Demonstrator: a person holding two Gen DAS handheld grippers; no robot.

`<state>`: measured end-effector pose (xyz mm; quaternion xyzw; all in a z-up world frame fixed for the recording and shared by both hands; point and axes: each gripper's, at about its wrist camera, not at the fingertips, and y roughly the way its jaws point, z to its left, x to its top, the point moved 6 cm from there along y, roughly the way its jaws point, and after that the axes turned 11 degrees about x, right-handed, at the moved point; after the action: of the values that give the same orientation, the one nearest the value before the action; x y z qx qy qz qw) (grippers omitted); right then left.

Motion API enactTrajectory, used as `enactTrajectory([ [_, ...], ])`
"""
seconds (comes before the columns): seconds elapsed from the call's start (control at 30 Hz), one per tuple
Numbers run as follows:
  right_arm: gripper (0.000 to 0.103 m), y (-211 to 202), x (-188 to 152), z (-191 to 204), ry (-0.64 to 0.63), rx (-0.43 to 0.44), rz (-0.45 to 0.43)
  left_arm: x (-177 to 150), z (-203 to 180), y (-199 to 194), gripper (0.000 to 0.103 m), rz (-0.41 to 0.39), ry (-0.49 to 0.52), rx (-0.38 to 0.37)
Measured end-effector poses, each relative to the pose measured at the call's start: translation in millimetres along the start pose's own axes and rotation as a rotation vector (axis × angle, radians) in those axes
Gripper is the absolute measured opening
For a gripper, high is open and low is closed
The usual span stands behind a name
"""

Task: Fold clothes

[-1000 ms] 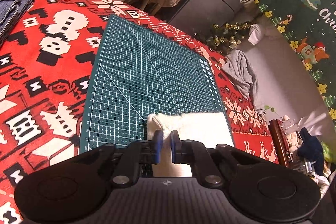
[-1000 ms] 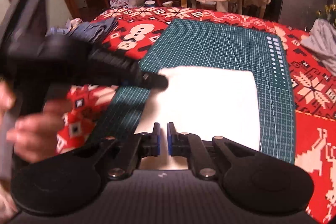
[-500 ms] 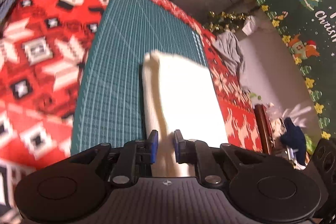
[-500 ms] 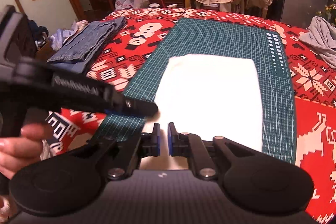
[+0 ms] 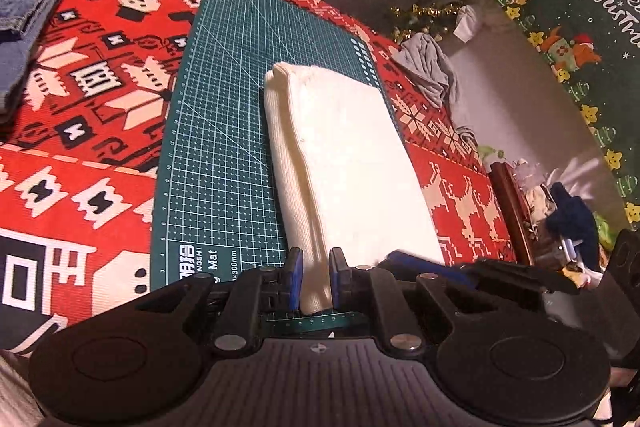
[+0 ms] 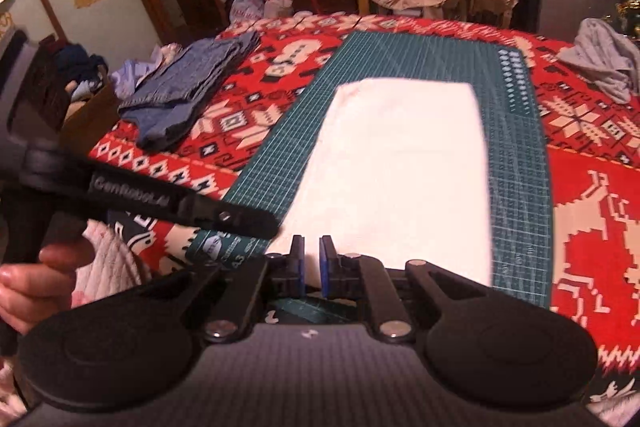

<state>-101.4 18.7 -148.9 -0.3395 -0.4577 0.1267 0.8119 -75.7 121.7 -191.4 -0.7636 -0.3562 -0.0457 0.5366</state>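
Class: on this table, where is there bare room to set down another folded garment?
Free: the green mat strip left of the white garment, and the red cloth between mat and jeans. Crowded: the near edge, where both grippers meet.

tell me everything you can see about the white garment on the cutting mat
The white garment is a cream, finely ribbed knit, folded into a long flat rectangle with stacked layers showing along one long edge. It lies on the green cutting mat, lengthwise away from both cameras. Its near end sits between the left gripper's blue fingers, which grip it, and the right gripper grips the same end.
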Motion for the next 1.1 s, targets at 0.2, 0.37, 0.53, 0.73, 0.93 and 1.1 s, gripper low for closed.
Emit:
enactTrajectory([
  [0.2,0.033,-24,5,-13,-0.002,-0.09,-0.058,5,0,-5,0.012,-0.065,0.038,0.124],
  [0.37,0.055,-39,11,-21,-0.032,-0.128,-0.062,13,-1,-2,0.028,-0.085,0.084,0.201],
  [0.53,0.099,-55,13,-26,-0.051,-0.169,-0.099,17,-3,-7,0.071,-0.198,0.161,0.283],
  [0.73,0.102,-60,9,-36,-0.08,-0.237,-0.074,21,-4,-2,0.079,-0.255,0.243,0.299],
  [0.93,0.102,-66,5,-57,-0.008,-0.247,-0.144,16,-4,-4,0.08,-0.286,0.265,0.218],
  [1.1,0.102,-64,2,-68,-0.045,-0.263,-0.146,34,0,-7,0.087,-0.354,0.172,0.182],
])
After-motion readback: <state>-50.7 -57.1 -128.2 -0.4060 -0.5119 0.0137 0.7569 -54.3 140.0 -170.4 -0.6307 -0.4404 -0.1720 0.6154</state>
